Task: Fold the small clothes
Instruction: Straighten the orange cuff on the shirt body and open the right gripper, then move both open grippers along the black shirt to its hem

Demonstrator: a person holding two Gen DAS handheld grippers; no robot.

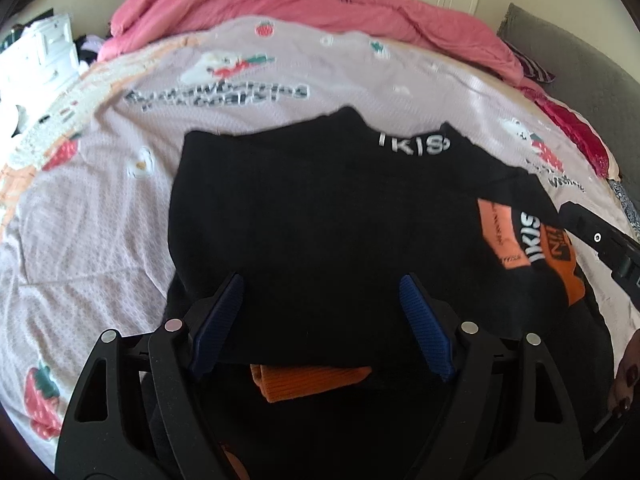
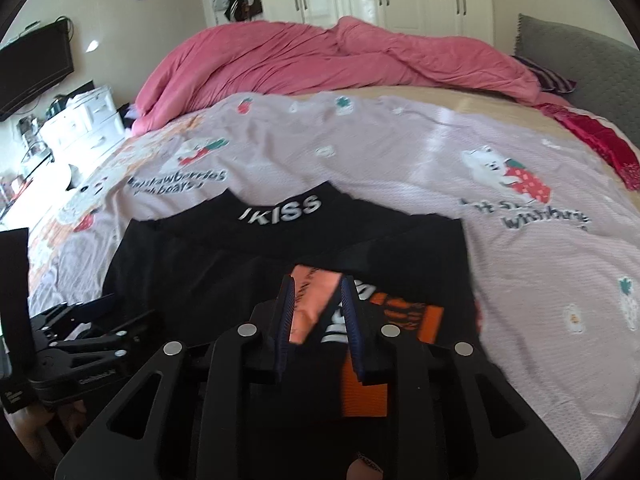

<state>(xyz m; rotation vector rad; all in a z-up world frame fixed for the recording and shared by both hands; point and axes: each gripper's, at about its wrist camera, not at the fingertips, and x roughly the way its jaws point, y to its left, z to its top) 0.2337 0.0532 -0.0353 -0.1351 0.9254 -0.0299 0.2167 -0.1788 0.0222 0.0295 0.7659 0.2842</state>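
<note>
A black top [image 1: 320, 200] [image 2: 224, 264] with white "IKISS" lettering on its collar [image 2: 280, 208] lies flat on the lilac strawberry-print bedspread [image 1: 100, 220] [image 2: 520, 280]. It has an orange printed patch [image 1: 500, 236] on its right side, and an orange ribbed edge [image 1: 308, 380] peeks out at the near hem. My left gripper [image 1: 322, 280] hovers open and wide over the top's near middle, nothing between its blue pads. My right gripper [image 2: 317, 280] stands over the orange patch [image 2: 316, 300] with a narrow gap between its fingers. A fold of the patch shows in that gap, not visibly pinched.
A rumpled pink duvet [image 1: 320, 4] [image 2: 320, 60] is heaped across the far end of the bed. A grey cushion [image 2: 580, 52] and red cloth [image 2: 600, 144] lie at the right. White drawers [image 2: 80, 120] stand to the left. A hand with dark nails [image 1: 624, 380] shows at right.
</note>
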